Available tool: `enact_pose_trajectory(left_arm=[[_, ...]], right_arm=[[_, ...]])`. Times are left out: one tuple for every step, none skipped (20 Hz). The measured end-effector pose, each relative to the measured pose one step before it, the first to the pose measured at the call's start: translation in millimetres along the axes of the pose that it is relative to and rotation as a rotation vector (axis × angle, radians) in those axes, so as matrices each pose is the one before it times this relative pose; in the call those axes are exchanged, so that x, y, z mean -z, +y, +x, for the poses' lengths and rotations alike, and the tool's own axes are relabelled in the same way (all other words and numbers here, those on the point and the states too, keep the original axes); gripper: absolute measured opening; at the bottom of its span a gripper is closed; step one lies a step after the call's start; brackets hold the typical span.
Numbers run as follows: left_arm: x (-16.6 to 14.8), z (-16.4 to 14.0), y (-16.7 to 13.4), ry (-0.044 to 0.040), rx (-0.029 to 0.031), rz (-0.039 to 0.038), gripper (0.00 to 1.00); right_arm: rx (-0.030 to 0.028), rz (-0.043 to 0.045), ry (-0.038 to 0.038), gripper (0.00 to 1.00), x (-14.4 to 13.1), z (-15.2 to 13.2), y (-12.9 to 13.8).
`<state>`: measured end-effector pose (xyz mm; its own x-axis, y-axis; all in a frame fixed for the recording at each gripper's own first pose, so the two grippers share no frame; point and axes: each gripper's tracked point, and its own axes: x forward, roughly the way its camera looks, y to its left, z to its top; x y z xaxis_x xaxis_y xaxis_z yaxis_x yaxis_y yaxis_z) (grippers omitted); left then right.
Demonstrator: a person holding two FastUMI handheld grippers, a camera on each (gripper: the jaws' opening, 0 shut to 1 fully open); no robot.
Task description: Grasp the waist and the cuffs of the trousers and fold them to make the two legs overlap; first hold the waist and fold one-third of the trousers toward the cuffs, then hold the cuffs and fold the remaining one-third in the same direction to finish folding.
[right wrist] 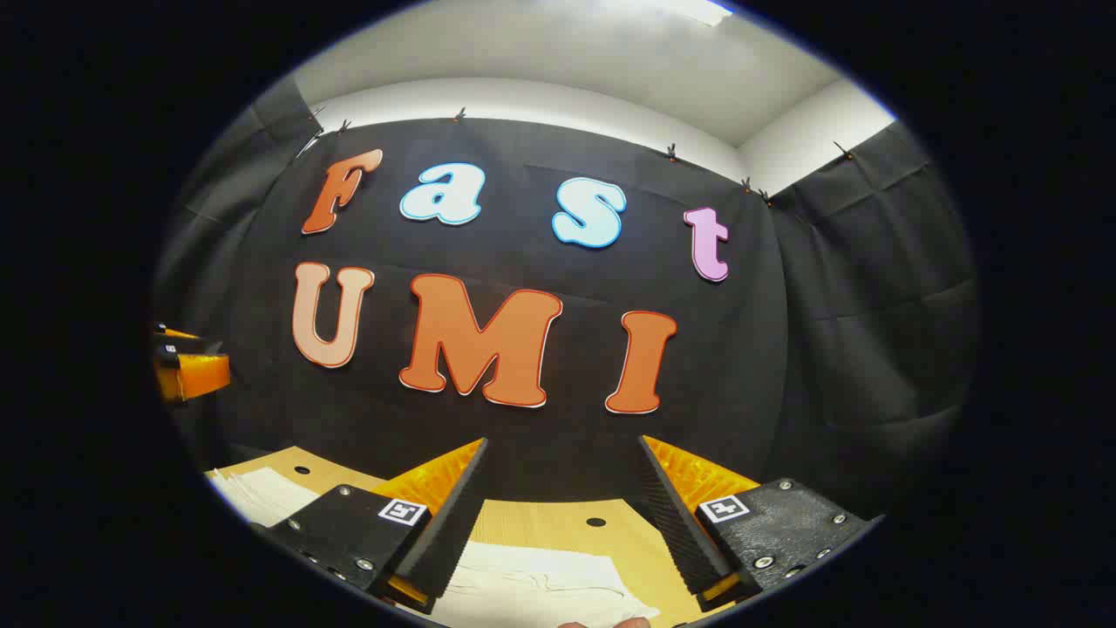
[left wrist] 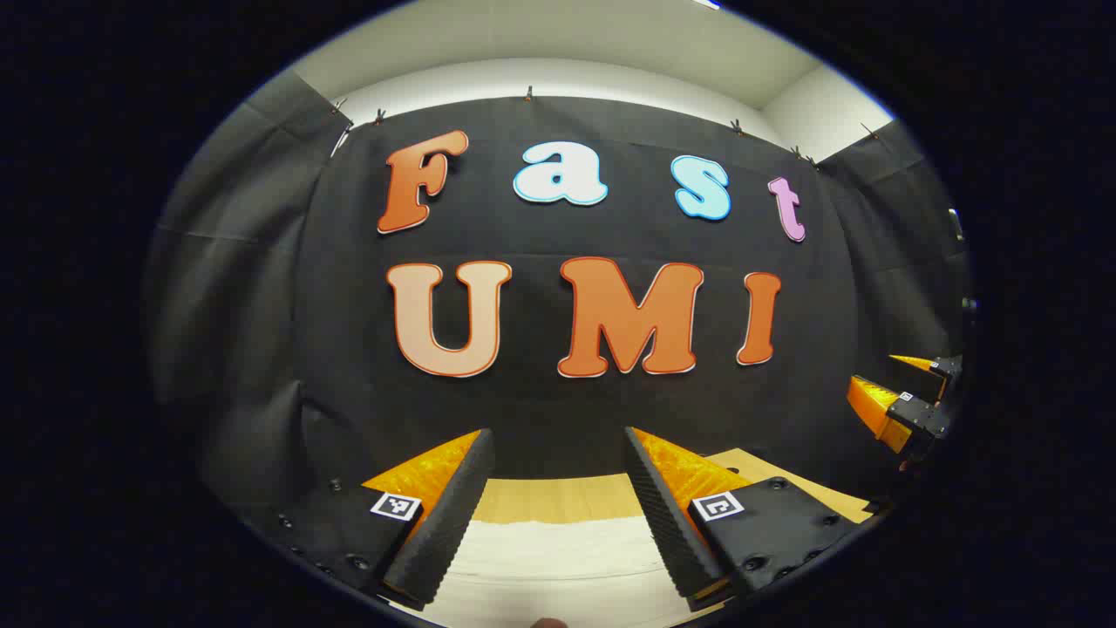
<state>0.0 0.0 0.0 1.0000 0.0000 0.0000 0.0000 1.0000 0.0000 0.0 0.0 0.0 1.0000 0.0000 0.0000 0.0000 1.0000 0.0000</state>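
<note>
The white trousers (left wrist: pixel 558 558) lie flat on the wooden table (left wrist: pixel 558 499), low in the left gripper view, beneath my left gripper (left wrist: pixel 556 436). That gripper hovers above the cloth, open, with nothing between its fingers. In the right gripper view the white trousers (right wrist: pixel 540 584) reach under my right gripper (right wrist: pixel 562 441), which is also open and holds nothing. Another part of the cloth (right wrist: pixel 261 493) shows at the lower left. Both grippers are raised and point at the booth wall. The right gripper (left wrist: pixel 872 373) appears at the far right of the left gripper view, the left gripper (right wrist: pixel 187 362) at the far left of the right gripper view.
The table (right wrist: pixel 636 545) ends at the black cloth wall (right wrist: pixel 523 218) close behind the trousers. Small round holes (right wrist: pixel 595 522) dot the tabletop. Black cloth side walls close the booth on both sides.
</note>
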Motion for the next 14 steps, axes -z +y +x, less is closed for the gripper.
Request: enact_pose_trajectory(left_arm=[[2.32,-0.65,1.38,-0.00625,-0.0188,0.00512,0.97],[1.71,0.53,3.34,0.00215,-0.02924,-0.00088,0.97],[2.5,-2.36,0.19,0.00537,-0.01472,-0.00834,0.98],[2.34,-1.24,-4.27,0.00447,0.00597,-0.01734,0.99],[0.07,0.37,-6.14,-0.00115,0.0133,-0.01871,0.96],[-0.6,1.64,-1.46,0.00152,0.00058,-0.00643,0.97],[1.97,2.14,2.81,0.00314,-0.00989,0.00844,0.97],[-0.32,1.42,2.89,0.0023,-0.01188,0.01242,0.98],[-2.42,1.95,0.74,-0.00394,-0.01009,0.01297,0.96],[-1.13,-0.22,0.03,-0.00344,-0.00861,0.01381,0.97],[4.16,0.63,1.3,0.00101,-0.0067,0.01003,0.97],[-0.43,0.52,0.07,0.00278,-0.00339,0.00526,0.97],[1.2,0.37,0.51,0.00232,-0.00477,0.0001,0.97],[-0.21,1.4,0.16,-0.00008,0.0005,-0.00428,0.96]], right_arm=[[-0.00916,-0.00006,0.00279,1.0,0.19,1.82,1.33],[-0.01679,0.00687,0.00593,0.98,2.17,1.55,4.44],[-0.01068,0.00688,-0.00298,1.0,1.2,2.56,2.69],[-0.00988,0.00297,0.00152,0.98,2.36,2.13,-0.85],[-0.00941,-0.00285,0.00892,0.98,3.94,2.67,1.04],[-0.0068,-0.00097,0.00062,0.98,2.73,3.15,0.56],[-0.00826,0.00209,-0.00946,0.98,-0.41,2.32,0.58],[-0.01031,0.00579,-0.00761,0.99,-1.08,1.89,2.27],[-0.00973,0.00756,-0.0053,0.95,-0.33,1.66,2.22],[-0.01047,0.00315,-0.00485,0.97,0.33,2.07,2.06],[-0.00498,-0.00039,-0.00089,0.98,0.41,2.02,1.42],[-0.00803,-0.00385,0.00069,0.95,0.54,1.45,1.75],[-0.00747,-0.00755,0.00187,0.98,1.36,0.49,2.3],[-0.00546,-0.00707,0.00249,0.98,3.06,2.17,1.11]])
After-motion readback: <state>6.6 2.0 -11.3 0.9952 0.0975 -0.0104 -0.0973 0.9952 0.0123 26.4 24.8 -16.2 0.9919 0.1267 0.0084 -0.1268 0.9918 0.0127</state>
